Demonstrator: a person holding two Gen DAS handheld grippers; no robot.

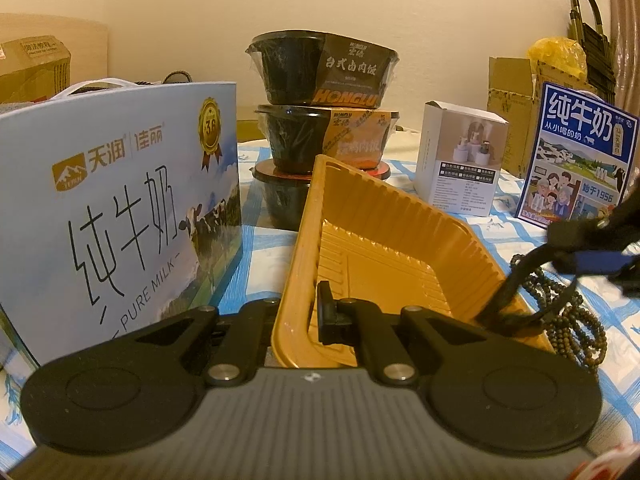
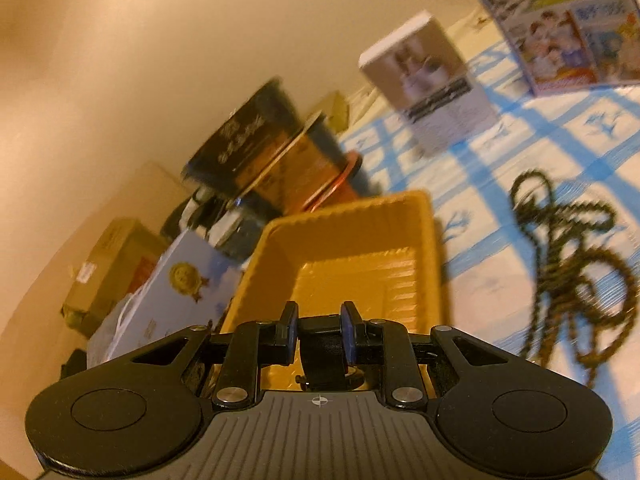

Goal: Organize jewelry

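Observation:
A yellow ribbed plastic tray (image 1: 384, 248) stands tilted. My left gripper (image 1: 304, 320) is shut on the tray's near left wall, one pad inside. In the right wrist view the tray (image 2: 352, 248) lies just ahead. My right gripper (image 2: 318, 336) is shut on a black strap-like piece (image 2: 322, 354) and holds it over the tray's near edge. In the left wrist view the right gripper (image 1: 592, 256) reaches in from the right, with a black cord (image 1: 508, 296) hanging into the tray. Dark bead strands (image 2: 576, 264) lie on the cloth right of the tray; they also show in the left wrist view (image 1: 568, 316).
A blue-checked cloth (image 1: 520, 216) covers the table. A large milk carton (image 1: 116, 208) stands left. Three stacked black bowls (image 1: 324, 120) sit behind the tray. A small white box (image 1: 460, 156) and a blue milk pack (image 1: 580, 156) stand at the right, with cardboard boxes behind.

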